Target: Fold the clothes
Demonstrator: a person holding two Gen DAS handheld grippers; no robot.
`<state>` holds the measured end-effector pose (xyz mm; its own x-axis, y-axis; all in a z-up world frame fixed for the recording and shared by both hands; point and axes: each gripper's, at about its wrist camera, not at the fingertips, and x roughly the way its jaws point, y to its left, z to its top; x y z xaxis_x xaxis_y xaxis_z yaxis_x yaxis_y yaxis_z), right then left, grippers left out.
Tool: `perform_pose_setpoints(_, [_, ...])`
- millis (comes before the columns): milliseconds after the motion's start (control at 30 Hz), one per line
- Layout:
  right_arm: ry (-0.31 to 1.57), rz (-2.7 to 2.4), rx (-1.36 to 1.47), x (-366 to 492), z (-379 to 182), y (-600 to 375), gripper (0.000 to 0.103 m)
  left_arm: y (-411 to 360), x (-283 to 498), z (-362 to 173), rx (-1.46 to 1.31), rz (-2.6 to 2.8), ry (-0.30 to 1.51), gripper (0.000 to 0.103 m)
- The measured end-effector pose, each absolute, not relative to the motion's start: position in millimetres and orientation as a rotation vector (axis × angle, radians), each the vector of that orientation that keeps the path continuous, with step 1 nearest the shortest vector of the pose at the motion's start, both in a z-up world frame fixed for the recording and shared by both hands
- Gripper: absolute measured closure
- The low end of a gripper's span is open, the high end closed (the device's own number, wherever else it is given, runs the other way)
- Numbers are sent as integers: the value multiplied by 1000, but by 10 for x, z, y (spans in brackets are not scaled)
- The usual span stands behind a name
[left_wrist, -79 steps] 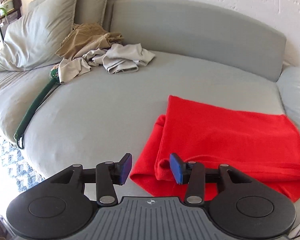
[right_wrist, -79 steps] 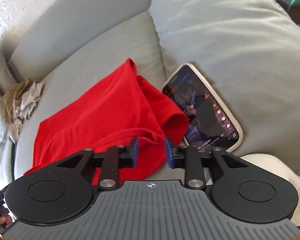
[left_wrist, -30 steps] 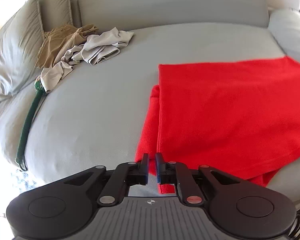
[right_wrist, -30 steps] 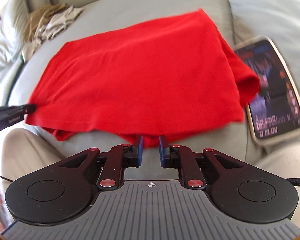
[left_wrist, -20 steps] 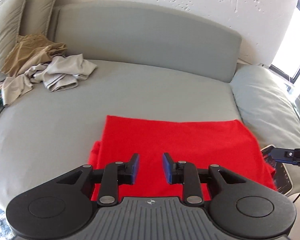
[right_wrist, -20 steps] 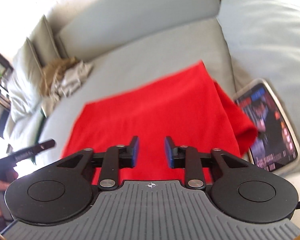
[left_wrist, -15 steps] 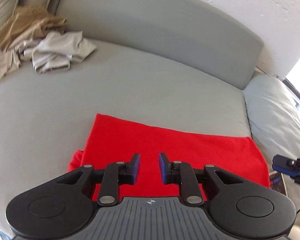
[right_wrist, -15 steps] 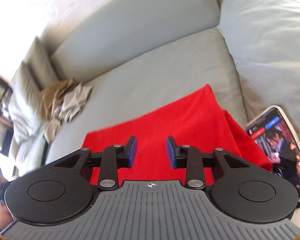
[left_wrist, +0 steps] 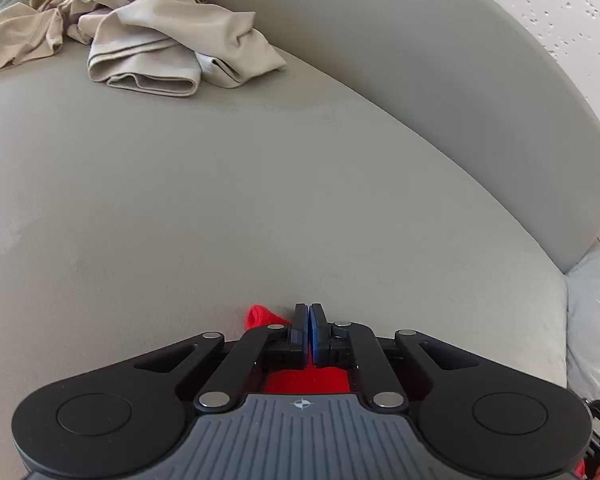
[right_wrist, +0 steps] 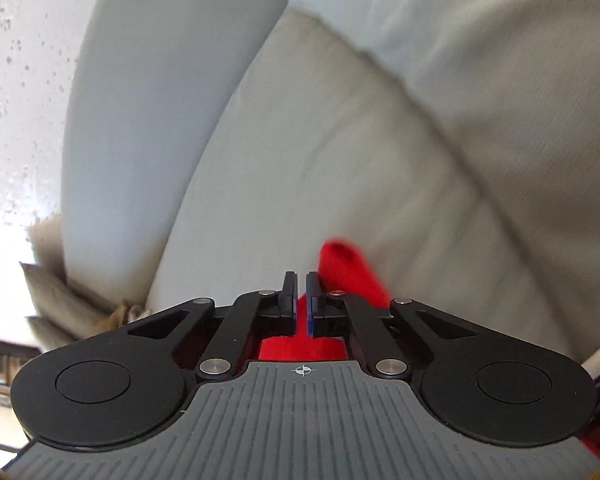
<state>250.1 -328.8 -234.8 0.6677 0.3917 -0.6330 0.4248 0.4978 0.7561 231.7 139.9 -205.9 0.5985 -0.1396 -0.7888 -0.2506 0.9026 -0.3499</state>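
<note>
Left tongs (left_wrist: 309, 320): pads pressed together on the red garment (left_wrist: 304, 380), no gap between them showing.
Right tongs (right_wrist: 300, 300): nearly closed, a thin slit between the blue pads; red cloth lies under and behind them, but whether it is pinched cannot be told.
Red garment, left wrist view: mostly hidden beneath the tongs; a small corner pokes out just left of the tips, the rest shows behind the fingers.
Red garment (right_wrist: 348, 272), right wrist view: a rounded fold rises just right of the tips, more red behind the fingers.
Sofa seat (left_wrist: 220, 200): grey, stretching ahead of the left tongs.
Backrest (left_wrist: 460, 80): ahead and to the right of the left tongs.
Clothes pile (left_wrist: 172, 48): beige and tan garments, crumpled, far ahead to the left, well apart from the red garment.
Cushion (right_wrist: 500, 80): pale grey, ahead and right of the right tongs; blurred.
Containers: cannot tell of any.
</note>
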Motion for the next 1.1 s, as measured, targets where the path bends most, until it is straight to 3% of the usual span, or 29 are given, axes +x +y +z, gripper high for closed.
perform_pose_setpoints(33, [855,-71,1081,2486,-2340,-3375,102,1400,2315,-1984,-445,84,928,98])
perform_pose_setpoints(67, [829,-109,1064,2452,-2289,-3436,94,1394,2296,-1911,-432,95,921,98])
perform_pose_setpoints(167, [777,-170,981,2257,-1940,-3494,94,1255,1913,-1711,-377,33,915,96])
perform_pose_setpoints(333, [724,-84,893,1609,-1302,-3418,94,1023,1275,-1378,-284,-70,903,77])
perform_pose_setpoints(467, [751,-16,791,1020,-952,-3304,94,837,765,-1111,-210,-152,891,75])
perform_pose_setpoints(600, [812,60,660,640,-927,-3087,92,652,254,-845,-136,-233,878,72])
perform_pose_setpoints(633, [827,79,628,544,-920,-3032,87,596,144,-803,-116,-247,873,72])
perform_pose_setpoints(667, [841,97,595,449,-914,-2978,82,482,141,-918,-89,-223,858,73])
perform_pose_setpoints(733, [880,113,460,408,-1053,-2736,81,232,161,-1168,-13,-185,850,79])
perform_pose_setpoints(867, [914,131,160,395,-1427,-2153,81,-122,64,-1602,189,-170,934,80])
perform_pose_setpoints(967, [980,192,55,284,-1584,-2011,81,-46,-91,-1550,174,-160,950,80])
perform_pose_setpoints(1100, [1081,205,160,2,-1468,-2246,80,169,-233,-1428,24,-163,1040,79])
